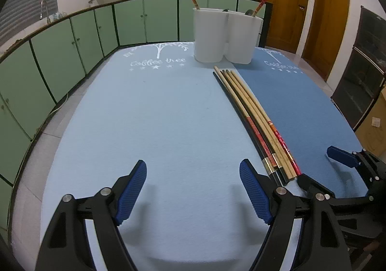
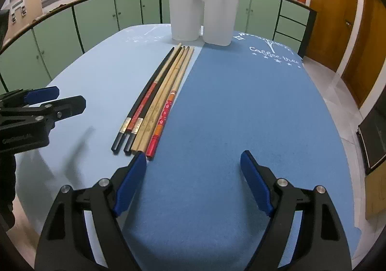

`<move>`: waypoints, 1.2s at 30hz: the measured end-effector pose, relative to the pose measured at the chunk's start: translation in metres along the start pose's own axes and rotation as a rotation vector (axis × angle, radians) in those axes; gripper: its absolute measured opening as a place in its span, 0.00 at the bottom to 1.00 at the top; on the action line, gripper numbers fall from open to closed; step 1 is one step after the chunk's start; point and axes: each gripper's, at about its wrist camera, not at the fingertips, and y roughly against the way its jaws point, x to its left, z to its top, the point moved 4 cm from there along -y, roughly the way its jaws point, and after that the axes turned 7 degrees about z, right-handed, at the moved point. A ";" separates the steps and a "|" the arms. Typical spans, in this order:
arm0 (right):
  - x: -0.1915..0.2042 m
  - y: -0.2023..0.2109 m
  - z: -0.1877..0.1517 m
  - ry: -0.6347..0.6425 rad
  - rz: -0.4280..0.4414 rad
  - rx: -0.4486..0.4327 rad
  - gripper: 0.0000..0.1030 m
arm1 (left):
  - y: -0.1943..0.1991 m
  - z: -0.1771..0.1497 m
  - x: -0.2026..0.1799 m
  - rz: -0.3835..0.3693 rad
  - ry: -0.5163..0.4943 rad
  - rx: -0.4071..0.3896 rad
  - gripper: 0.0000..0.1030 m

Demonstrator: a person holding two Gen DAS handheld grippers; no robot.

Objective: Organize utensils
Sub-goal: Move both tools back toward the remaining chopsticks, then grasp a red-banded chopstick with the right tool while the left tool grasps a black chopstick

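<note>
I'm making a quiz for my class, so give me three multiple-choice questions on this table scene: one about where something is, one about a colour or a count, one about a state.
1. Where do the loose chopsticks lie?
A. In the white holder
B. Along the seam between the two mats
C. On the floor

2. How many sticks stand in the white holder?
A. None
B. Two
C. Six

3. How are the right gripper and left gripper set?
A. Both open, empty
B. Both clamped on sticks
C. One holds the holder

Answers: 1 B, the row lies flat where light blue meets dark blue. 2 B, one red-patterned stick rises from each cup. 3 A, the jaws stand wide over bare mat.
</note>
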 end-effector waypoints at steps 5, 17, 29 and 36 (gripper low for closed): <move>-0.001 -0.002 0.001 0.006 -0.013 -0.005 0.76 | -0.001 -0.001 -0.004 -0.006 -0.004 0.003 0.76; -0.012 0.001 0.002 -0.038 0.002 -0.009 0.59 | 0.000 -0.001 -0.004 -0.006 -0.004 0.004 0.76; -0.009 -0.004 0.006 -0.036 0.047 -0.026 0.05 | 0.001 -0.007 -0.020 -0.028 -0.035 0.012 0.76; -0.023 0.003 0.000 -0.078 0.020 -0.025 0.05 | 0.001 -0.010 -0.032 -0.053 -0.037 0.020 0.76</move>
